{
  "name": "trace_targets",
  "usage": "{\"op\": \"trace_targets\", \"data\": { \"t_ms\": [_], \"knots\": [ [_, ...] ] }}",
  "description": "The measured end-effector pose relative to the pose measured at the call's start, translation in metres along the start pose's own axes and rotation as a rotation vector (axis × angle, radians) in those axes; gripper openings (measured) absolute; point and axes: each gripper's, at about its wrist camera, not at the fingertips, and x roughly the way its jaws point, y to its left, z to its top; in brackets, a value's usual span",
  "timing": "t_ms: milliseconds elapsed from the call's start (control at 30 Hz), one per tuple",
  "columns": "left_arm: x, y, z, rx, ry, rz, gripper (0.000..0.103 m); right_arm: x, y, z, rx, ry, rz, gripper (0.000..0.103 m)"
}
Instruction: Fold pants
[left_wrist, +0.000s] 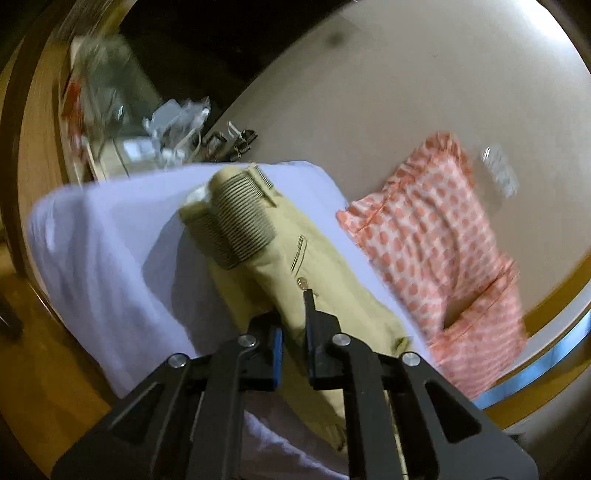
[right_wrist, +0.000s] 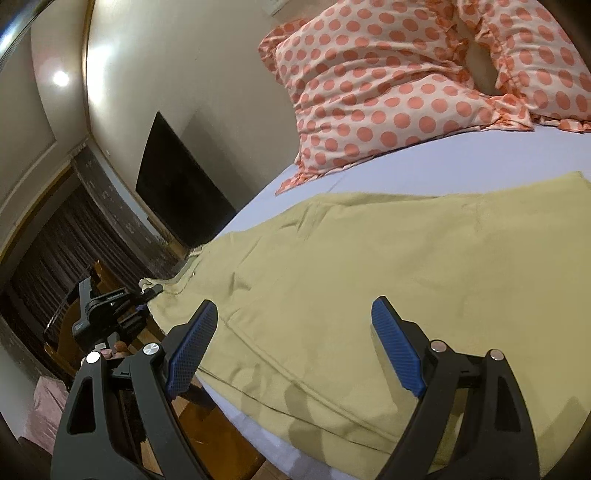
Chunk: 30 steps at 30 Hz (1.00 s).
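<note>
Pants (right_wrist: 351, 266): khaki, spread along the near edge of the bed (right_wrist: 461, 162), on the pale lavender sheet. Elastic waistband (left_wrist: 236, 221) is at the far end in the left wrist view. Polka-dot pillow (right_wrist: 388, 92) sits farther back on the bed, just apart from the fabric.

Left tongs (left_wrist: 293, 332): closed on a raised ridge of the pants near the button (left_wrist: 303, 282). Grip looks narrow, likely not the full layer stack.

Right tongs (right_wrist: 295, 347): wide open, hovering just above the cloth near the hem seam, gripping nothing.

Step in hand, my read: right side still needs a grip before the fold.

- Bring the right tongs down onto the near edge and catch both layers.
- Match height with the left so the fold line stays straight.
- Lift low and carry across without dragging the sheet.
- Risk: overhang at the bed edge may slide off if tension drops.
</note>
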Motion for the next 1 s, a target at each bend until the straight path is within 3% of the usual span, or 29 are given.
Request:
{"op": "trace_targets", "data": {
  "t_ms": [33,100,133,300,400,467,500,667,733,800,867,900,933,1000],
  "knots": [
    [0.001,-0.017,0.002,0.073,0.0,0.047,0.007,-0.007,-0.005,0.003,0.011,-0.017,-0.004,0.087],
    [0.0,-0.04,0.004,0.161,-0.011,0.077,0.005,-0.012,-0.008,0.006,0.021,-0.03,-0.007,0.087],
    [-0.001,-0.061,0.005,0.225,-0.02,0.08,0.004,-0.031,-0.02,0.013,0.045,-0.076,-0.02,0.088],
    [0.003,-0.174,-0.013,0.498,-0.021,-0.036,0.002,-0.082,-0.052,0.026,0.103,-0.204,-0.085,0.088],
    [0.011,-0.259,-0.072,0.758,0.042,-0.193,0.001,-0.111,-0.072,0.03,0.136,-0.295,-0.149,0.088],
    [0.021,-0.299,-0.126,0.903,0.129,-0.303,0.001,-0.126,-0.084,0.031,0.164,-0.339,-0.184,0.088],
    [0.03,-0.315,-0.163,0.977,0.209,-0.362,0.001,-0.134,-0.093,0.031,0.186,-0.358,-0.206,0.088],
    [0.065,-0.316,-0.279,1.202,0.458,-0.413,0.002,-0.153,-0.125,0.025,0.3,-0.354,-0.202,0.091],
    [0.065,-0.306,-0.302,1.265,0.469,-0.418,0.004,-0.15,-0.138,0.025,0.334,-0.296,-0.204,0.091],
    [0.05,-0.301,-0.309,1.314,0.421,-0.451,0.007,-0.14,-0.144,0.027,0.33,-0.237,-0.23,0.091],
    [0.03,-0.298,-0.298,1.292,0.429,-0.55,0.014,-0.132,-0.147,0.028,0.331,-0.202,-0.228,0.091],
    [0.018,-0.294,-0.285,1.264,0.422,-0.585,0.022,-0.114,-0.153,0.029,0.334,-0.114,-0.231,0.09],
    [0.009,-0.292,-0.28,1.238,0.406,-0.594,0.038,-0.104,-0.155,0.031,0.331,-0.072,-0.238,0.087],
    [0.002,-0.286,-0.247,1.141,0.359,-0.575,0.061,-0.083,-0.16,0.034,0.333,0.007,-0.26,0.075]
  ]
}}
